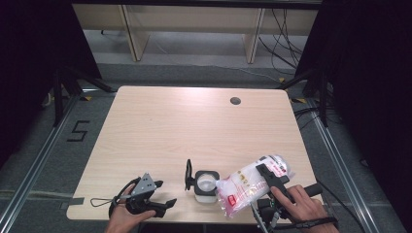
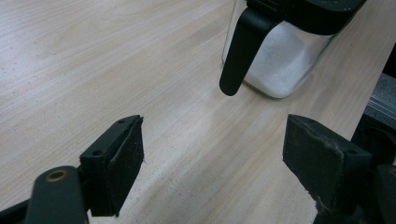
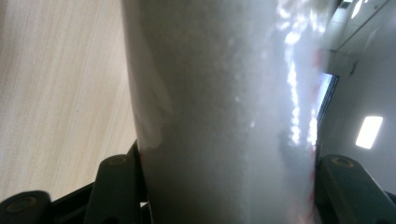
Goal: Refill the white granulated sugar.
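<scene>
Pouring from a bag [image 1: 252,182] of white granules into a clear jar [image 1: 205,184] near the front edge of the tabletop [image 1: 194,121] — bag clamped across its middle between the fingers of the right gripper [image 1: 268,175], tilted with its lower corner just over the jar's open mouth. Jar partly filled, black flip lid [image 1: 188,174] standing up on its left side. Left gripper [image 1: 154,204] resting low at the front left, fingers [image 2: 122,154] spread wide and holding nothing, jar just ahead of them. Judged best for the step: steady tilt, corner kept directly over the opening, slow flow — soft plastic sags and shifts under a mid-body grip, so a sudden slump could send granules onto the wood. Worth bracing the jar with the idle left gripper, since a nudge from the bag could tip or slide it toward the edge.
</scene>
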`<state>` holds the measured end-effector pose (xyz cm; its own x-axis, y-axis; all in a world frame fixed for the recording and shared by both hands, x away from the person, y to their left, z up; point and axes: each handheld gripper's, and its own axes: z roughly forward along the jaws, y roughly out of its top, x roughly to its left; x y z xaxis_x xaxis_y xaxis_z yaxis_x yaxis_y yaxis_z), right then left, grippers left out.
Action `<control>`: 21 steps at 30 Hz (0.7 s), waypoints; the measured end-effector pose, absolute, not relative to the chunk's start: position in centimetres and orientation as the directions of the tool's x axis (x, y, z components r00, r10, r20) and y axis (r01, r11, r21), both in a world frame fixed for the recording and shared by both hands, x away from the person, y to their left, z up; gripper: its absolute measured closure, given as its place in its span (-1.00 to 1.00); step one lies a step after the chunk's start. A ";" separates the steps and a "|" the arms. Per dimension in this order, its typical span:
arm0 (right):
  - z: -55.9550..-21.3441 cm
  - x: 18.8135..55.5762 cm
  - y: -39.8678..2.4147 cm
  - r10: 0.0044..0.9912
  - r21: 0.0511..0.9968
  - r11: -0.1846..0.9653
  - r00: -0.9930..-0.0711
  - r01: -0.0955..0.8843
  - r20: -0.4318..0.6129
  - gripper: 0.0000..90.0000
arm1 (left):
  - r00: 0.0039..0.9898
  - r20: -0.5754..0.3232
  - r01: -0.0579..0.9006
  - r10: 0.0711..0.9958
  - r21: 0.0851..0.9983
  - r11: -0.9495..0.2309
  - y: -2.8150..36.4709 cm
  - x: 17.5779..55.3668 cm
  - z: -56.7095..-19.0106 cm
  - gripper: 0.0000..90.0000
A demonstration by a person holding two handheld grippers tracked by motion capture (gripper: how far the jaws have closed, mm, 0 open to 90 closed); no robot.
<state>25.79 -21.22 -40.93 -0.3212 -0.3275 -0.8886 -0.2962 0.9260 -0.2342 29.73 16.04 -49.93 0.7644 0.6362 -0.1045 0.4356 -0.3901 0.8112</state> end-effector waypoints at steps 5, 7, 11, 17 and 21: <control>-41.0 25.8 -21.2 -0.315 -0.219 0.926 -0.311 -0.307 -0.896 0.02 | 0.763 -0.106 0.437 0.637 0.811 -0.388 16.0 29.7 -49.9 -0.56; -41.0 25.8 -21.2 -0.320 -0.226 0.926 -0.313 -0.302 -0.894 0.02 | 0.757 -0.122 0.456 0.642 0.802 -0.385 16.0 29.6 -49.9 -0.56; -41.1 25.8 -21.2 -0.307 -0.212 0.931 -0.322 -0.298 -0.895 0.02 | 0.762 -0.097 0.432 0.640 0.812 -0.392 16.1 29.7 -49.9 -0.55; -41.0 25.7 -21.3 -0.303 -0.209 0.932 -0.323 -0.295 -0.896 0.02 | 0.761 -0.103 0.437 0.640 0.811 -0.388 16.0 29.7 -49.9 -0.55; -40.9 25.8 -21.2 -0.323 -0.225 0.922 -0.309 -0.316 -0.894 0.02 | 0.760 -0.103 0.435 0.641 0.813 -0.386 16.0 29.7 -50.0 -0.55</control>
<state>25.78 -21.15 -40.91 -0.3087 -0.3235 -0.8945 -0.3155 0.9220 -0.2245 29.73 16.03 -49.98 0.7605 0.6411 -0.1031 0.4355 -0.3858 0.8134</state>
